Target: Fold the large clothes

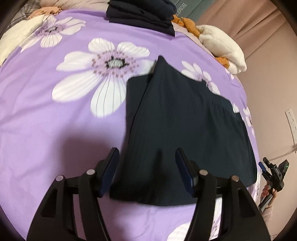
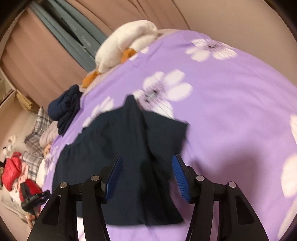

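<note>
A dark navy garment (image 1: 178, 133) lies folded flat on the purple flowered bedspread (image 1: 55, 129); it also shows in the right wrist view (image 2: 130, 148). My left gripper (image 1: 147, 153) is open and empty, hovering over the garment's near edge. My right gripper (image 2: 147, 159) is open and empty above the same garment. The right gripper also shows at the right edge of the left wrist view (image 1: 267, 166), off the bed. The left gripper shows at the lower left of the right wrist view (image 2: 35, 198).
A stack of folded dark clothes (image 1: 141, 14) sits at the bed's far end, also seen in the right wrist view (image 2: 65, 107). A white plush toy with orange parts (image 1: 220, 46) lies at the far right corner. Pink curtains (image 1: 259, 27) hang beyond.
</note>
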Demonstrator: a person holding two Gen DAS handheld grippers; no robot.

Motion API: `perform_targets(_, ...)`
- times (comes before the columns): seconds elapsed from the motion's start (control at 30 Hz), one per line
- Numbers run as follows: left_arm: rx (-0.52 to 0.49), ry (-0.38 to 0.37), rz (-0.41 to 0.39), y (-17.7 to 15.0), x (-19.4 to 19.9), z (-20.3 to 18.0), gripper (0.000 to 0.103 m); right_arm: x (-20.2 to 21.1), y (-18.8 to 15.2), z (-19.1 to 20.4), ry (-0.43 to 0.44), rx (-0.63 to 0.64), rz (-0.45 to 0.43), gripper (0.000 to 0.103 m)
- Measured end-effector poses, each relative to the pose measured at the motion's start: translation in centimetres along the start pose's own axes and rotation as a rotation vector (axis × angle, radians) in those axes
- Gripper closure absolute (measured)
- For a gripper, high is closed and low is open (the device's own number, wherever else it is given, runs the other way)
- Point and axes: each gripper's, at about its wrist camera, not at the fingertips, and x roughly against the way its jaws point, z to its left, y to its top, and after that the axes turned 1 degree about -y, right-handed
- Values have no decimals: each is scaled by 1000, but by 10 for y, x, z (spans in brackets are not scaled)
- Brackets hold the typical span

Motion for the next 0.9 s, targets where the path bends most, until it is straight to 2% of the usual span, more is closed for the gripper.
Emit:
perform_targets(0.1, 15, -25, -10, 17, -11, -11, 37, -42, 24, 14, -30, 20, 45, 46)
perform_targets(0.2, 31, -49, -15, 32, -27, -22, 29, -84, 47, 25, -39, 14, 96, 46)
perform_targets(0.33, 18, -44, -2, 49, -47, -34, 29, -124, 73, 33, -109, 45, 127, 45)
perform_targets(0.43, 8, -37, 11, 58, -58, -39, 29, -145, 84, 30, -97, 16, 138, 43)
perform_targets(0.5, -8, -27, 18, 61, -62, -43, 29, -152, 84, 31, -27, 16, 153, 43)
perform_targets(0.57, -23, -18, 24, 62, -66, -45, 29, -154, 82, 37, -18, 64, 152, 61)
perform_targets(0.6, -29, -14, 26, 62, -67, -45, 29, -153, 79, 41, -48, 98, 146, 81)
perform_targets(0.63, -33, -10, 27, 62, -68, -45, 29, -152, 78, 43, -61, 118, 145, 91)
perform_targets(0.67, -35, -9, 28, 62, -69, -45, 29, -151, 77, 45, -60, 140, 141, 94)
perform_targets(0.77, -37, -15, 24, 63, -68, -48, 29, -137, 77, 52, -131, 189, 65, 99)
perform_targets(0.83, -43, -28, 22, 65, -68, -52, 29, -122, 86, 45, -143, 134, 4, 100)
perform_targets(0.9, -67, -24, 23, 67, -70, -59, 29, -119, 92, 33, -172, 100, 13, 100)
